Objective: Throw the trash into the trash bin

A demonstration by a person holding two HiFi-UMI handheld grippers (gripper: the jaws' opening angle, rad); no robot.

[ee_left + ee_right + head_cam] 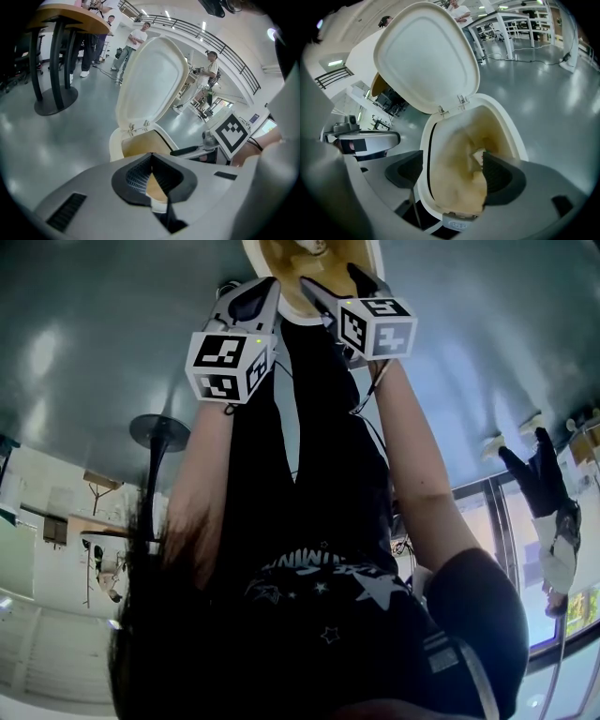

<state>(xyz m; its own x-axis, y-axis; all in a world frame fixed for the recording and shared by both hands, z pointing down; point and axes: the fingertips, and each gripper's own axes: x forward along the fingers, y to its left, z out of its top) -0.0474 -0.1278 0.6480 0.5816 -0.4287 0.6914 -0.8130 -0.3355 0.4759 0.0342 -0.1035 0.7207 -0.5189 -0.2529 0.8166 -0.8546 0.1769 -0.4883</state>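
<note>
Both grippers hang over the open trash bin (508,119), its lid (426,56) standing up behind. The right gripper (453,169) has its jaws spread wide with nothing between them, and a pale scrap (479,157) (the trash, I believe) lies down in the yellowish liner (454,140). The left gripper (151,161) has its jaws closed together, empty. The dropping step looks done, so the next move only needs both grippers drawn back clear of the rim.

The trash bin (508,122) and its raised lid (426,56) are smooth white plastic with a soft sheen, lined with a crumpled tan bag (459,164). The grey floor (553,89) is glossy, mirroring the ceiling lights. The right gripper (452,172) wears matt grey plastic, its pads (499,176) dark and ribbed.
</note>
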